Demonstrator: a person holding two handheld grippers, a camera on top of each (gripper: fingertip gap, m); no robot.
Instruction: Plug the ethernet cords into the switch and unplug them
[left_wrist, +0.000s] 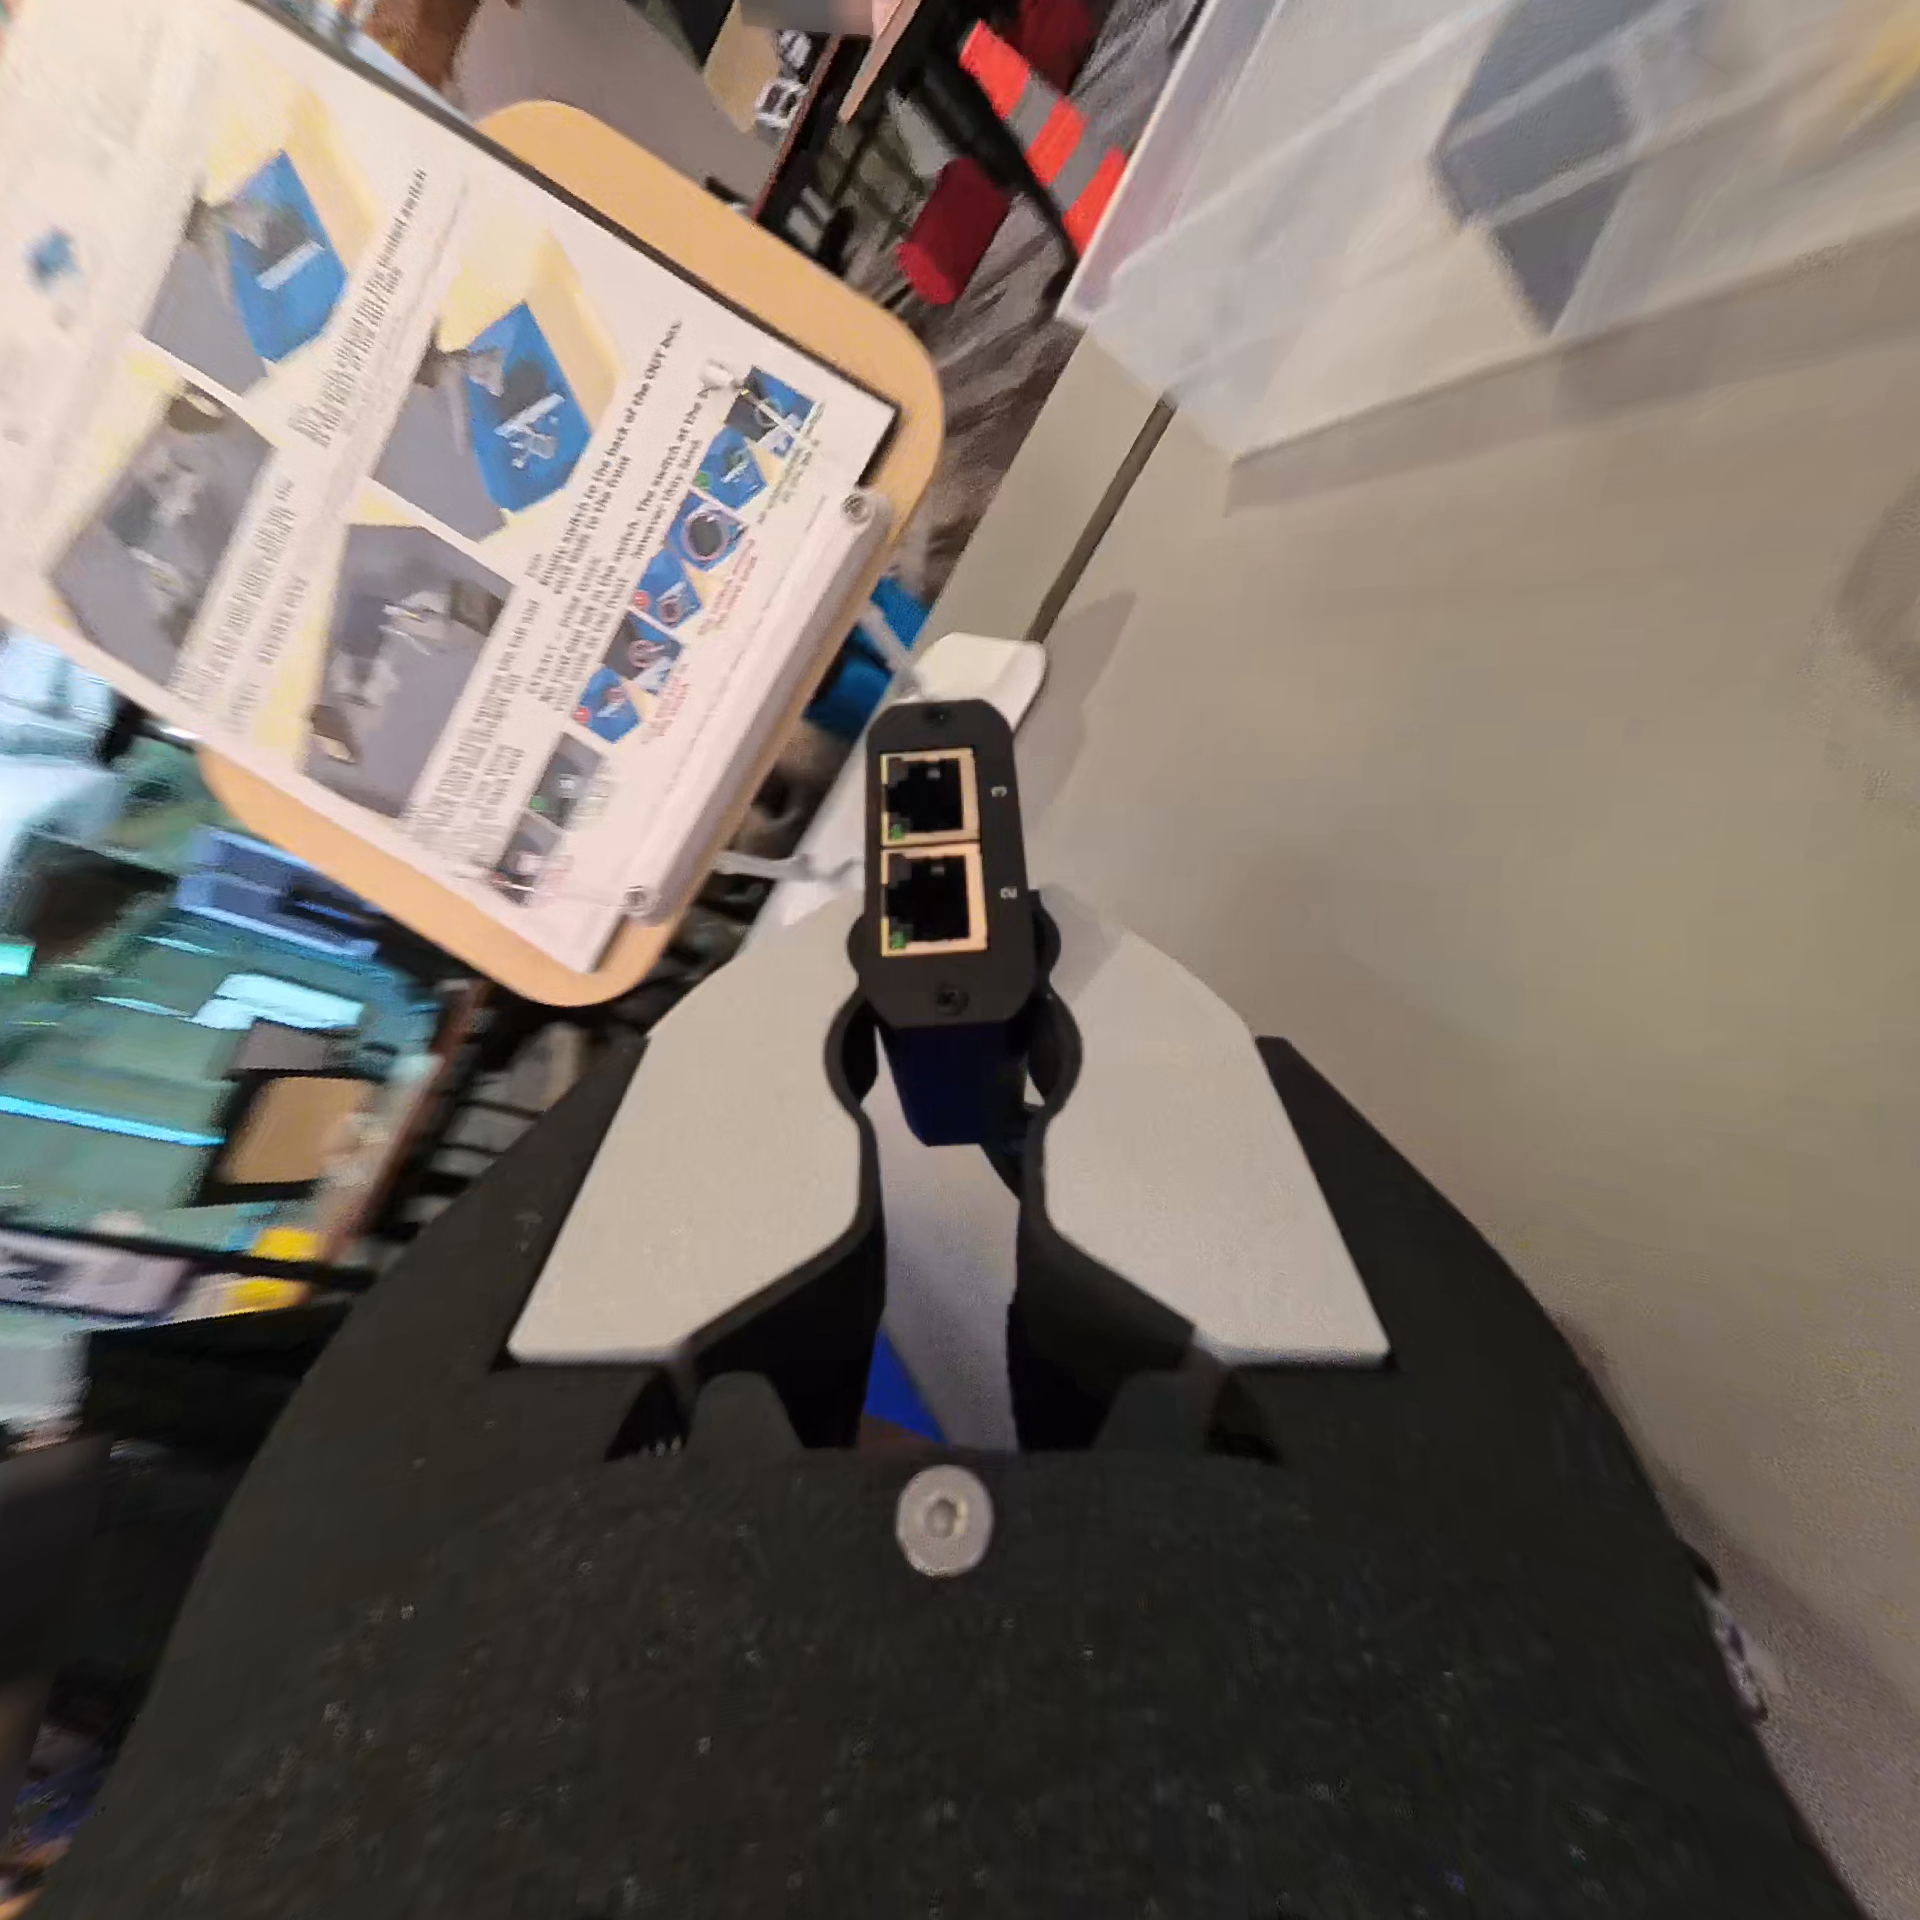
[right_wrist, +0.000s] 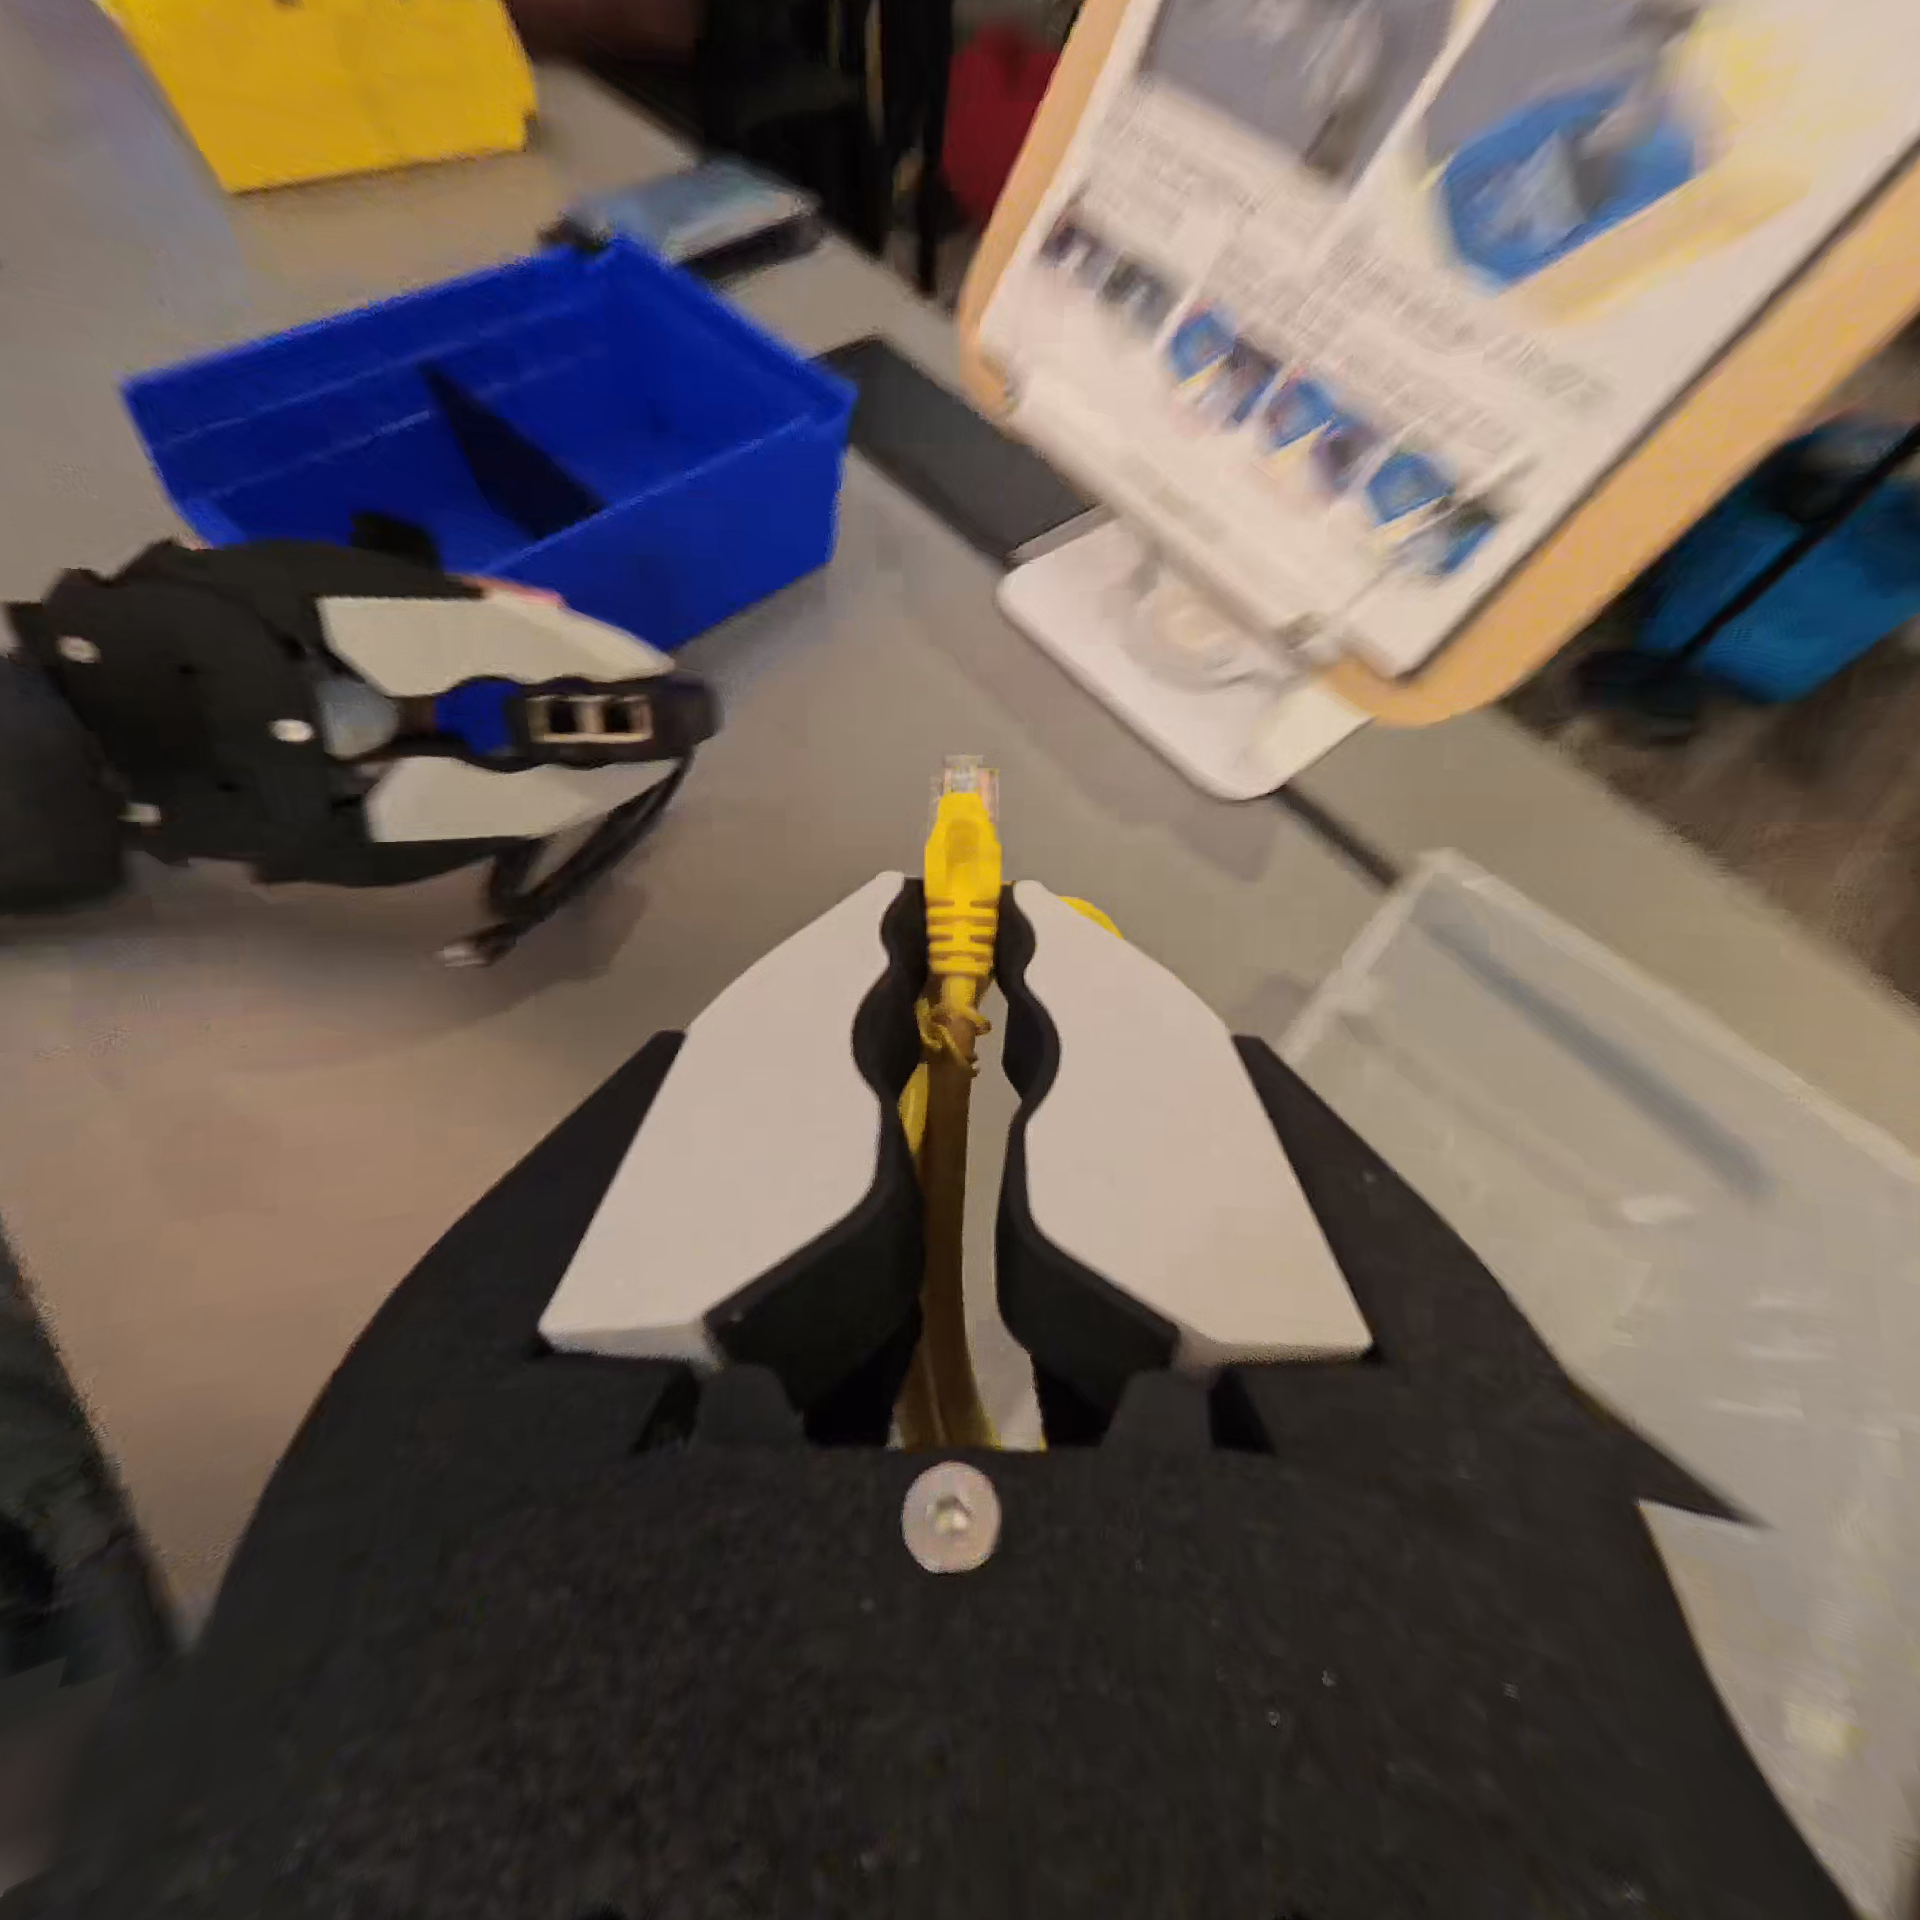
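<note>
My left gripper (left_wrist: 951, 997) is clamped on the switch (left_wrist: 940, 862), a small blue-bodied unit with a black faceplate, lifted clear of the grey table (right_wrist: 312, 1039); both of its visible ports stand empty. My right gripper (right_wrist: 961, 935) is closed on the yellow cord (right_wrist: 964, 862) at the boot just behind the plug, whose clear tip points forward past the fingertips. Relative to the switch, the plug sits to the right and well apart, not yet lined up with a port; the blue bin (right_wrist: 499, 436) lies behind the switch, and the instruction board (left_wrist: 416, 468) stands behind and to its right. Judged from this, no plugging is done: aligning, inserting and unplugging all remain. Hidden or unclear: the switch's rear, any further ports, the cord's far end, and whether other cords exist. A black lead (right_wrist: 582, 862) dangles below the switch.
</note>
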